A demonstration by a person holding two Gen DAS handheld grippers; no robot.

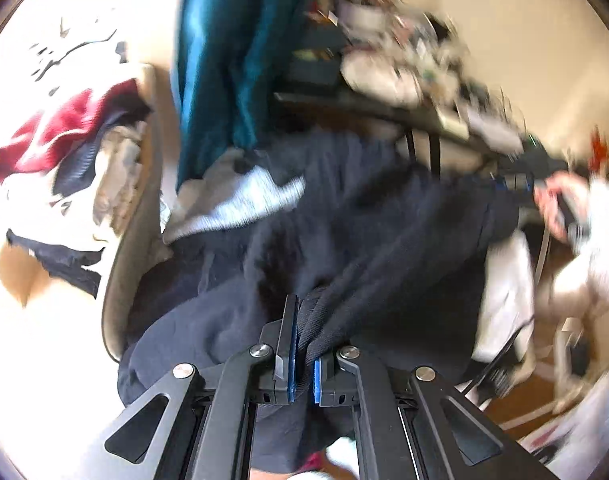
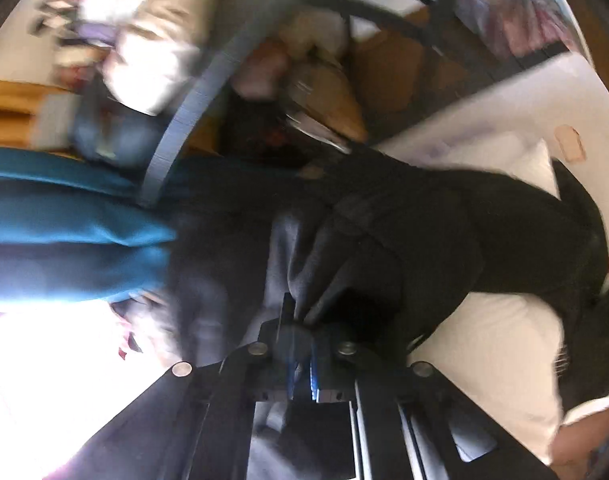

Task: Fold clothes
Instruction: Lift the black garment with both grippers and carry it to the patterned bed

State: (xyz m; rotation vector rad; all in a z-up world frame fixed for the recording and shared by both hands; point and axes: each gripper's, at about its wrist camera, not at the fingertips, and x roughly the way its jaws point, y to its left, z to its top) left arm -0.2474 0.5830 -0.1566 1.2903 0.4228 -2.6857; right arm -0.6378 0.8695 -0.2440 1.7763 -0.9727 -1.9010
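The left gripper (image 1: 302, 354) was clamped on a bunched, ribbed edge of a dark navy garment (image 1: 344, 216), its blue-padded fingers (image 1: 291, 364) pressed tight against the cloth. The right gripper (image 2: 302, 360) was likewise closed on another gathered edge of the same garment (image 2: 404, 232), with folds of fabric running straight out from between its fingers. From the left wrist view the garment stretched away in a taut, rumpled span toward the right gripper (image 1: 516, 184), held in the person's right hand (image 1: 560, 204) across the frame, so the cloth hung lifted between the two grips rather than lying flat.

Beyond it lay a white bed surface (image 2: 484, 344), a teal cloth (image 1: 220, 60) hanging upright, and a heap of unfolded clothes, among them a red garment (image 1: 64, 132). A cluttered tabletop (image 1: 404, 76) stood further back, too blurred to read.

Judging from this, the folding had barely begun: the garment was only picked up and spread, no crease was visible, and the heap remained to be done.
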